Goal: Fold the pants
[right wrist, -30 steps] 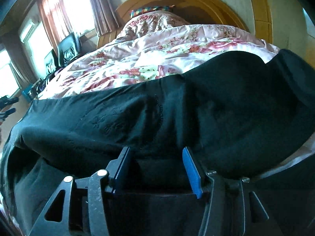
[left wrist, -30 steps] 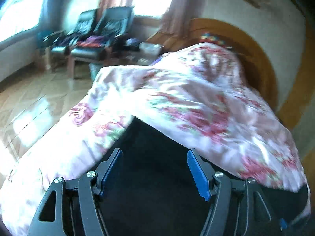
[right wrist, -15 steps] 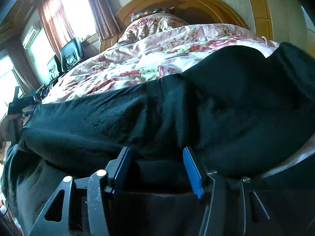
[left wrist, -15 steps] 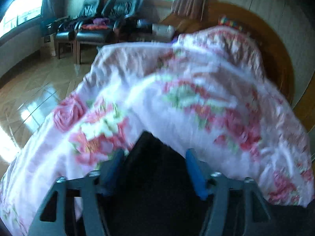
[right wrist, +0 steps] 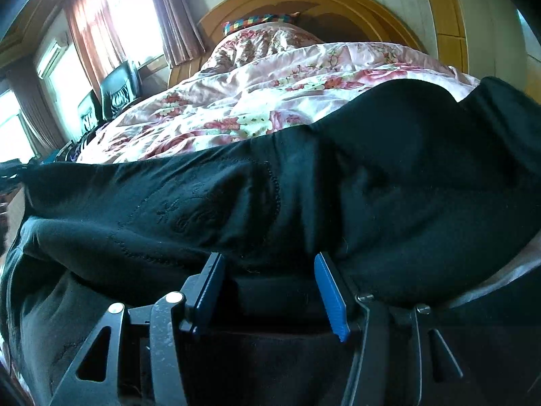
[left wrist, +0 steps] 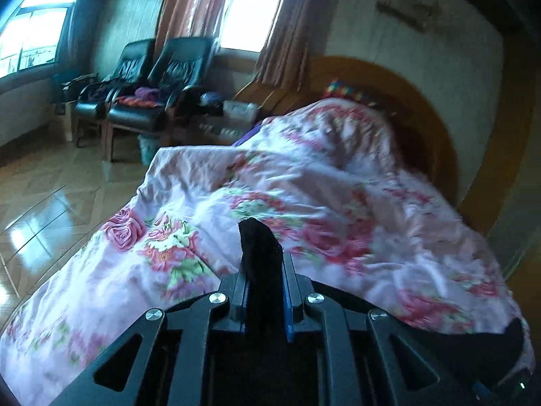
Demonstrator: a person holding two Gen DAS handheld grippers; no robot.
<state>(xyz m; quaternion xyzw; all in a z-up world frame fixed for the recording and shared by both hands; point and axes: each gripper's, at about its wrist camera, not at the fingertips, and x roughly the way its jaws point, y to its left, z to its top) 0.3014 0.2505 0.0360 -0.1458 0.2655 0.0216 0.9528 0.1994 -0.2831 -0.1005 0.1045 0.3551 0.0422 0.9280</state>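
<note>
Black pants (right wrist: 304,186) lie across the near end of a bed, with embroidery on the fabric. My right gripper (right wrist: 267,291) is open, low against the pants' near edge, with black fabric between its blue-padded fingers (right wrist: 329,296). My left gripper (left wrist: 263,287) is shut on a bunched corner of the black pants (left wrist: 258,247), which sticks up between the pads, lifted above the quilt. More black fabric shows at the lower right in the left wrist view (left wrist: 507,338).
A pink floral quilt (left wrist: 304,196) covers the bed, heaped toward the curved wooden headboard (right wrist: 304,0). Two black armchairs (left wrist: 152,81) with clothes stand by the windows at left. Glossy tiled floor (left wrist: 44,196) lies left of the bed.
My left gripper has closed on the pants' edge and lifted it. The right gripper has stayed open at the pants' near edge.
</note>
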